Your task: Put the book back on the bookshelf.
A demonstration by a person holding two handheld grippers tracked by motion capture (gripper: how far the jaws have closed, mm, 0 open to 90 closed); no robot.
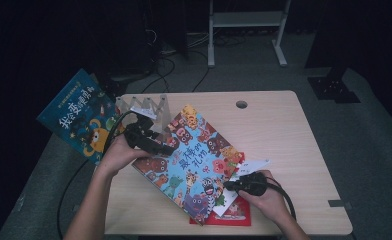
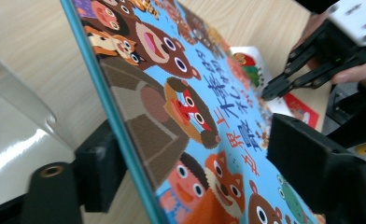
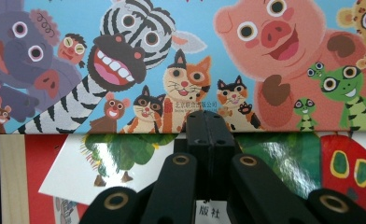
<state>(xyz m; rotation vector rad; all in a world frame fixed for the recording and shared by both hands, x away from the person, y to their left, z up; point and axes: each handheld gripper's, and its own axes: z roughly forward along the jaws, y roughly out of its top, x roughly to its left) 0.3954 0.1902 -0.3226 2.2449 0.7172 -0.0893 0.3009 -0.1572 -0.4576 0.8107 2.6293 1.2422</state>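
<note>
Jaws of the left gripper (image 2: 190, 163) sit either side of the animal book (image 1: 196, 160), tilted up off the worktop (image 1: 279, 130). Right gripper (image 1: 229, 185) jaws are pressed together at its edge. It looks stiff, light and slippery; pinch the edge.

Animal book (image 1: 194, 160) mid-desk (image 1: 284, 130), tilted, near edge resting on two flat books (image 1: 239, 207) at the front of the desk. Rack (image 1: 143, 106) behind it at the desk's back left. Another book (image 1: 79, 115) stands left, beyond the edge. My left fingers (image 2: 97, 168) straddle the animal book's left edge.
</note>
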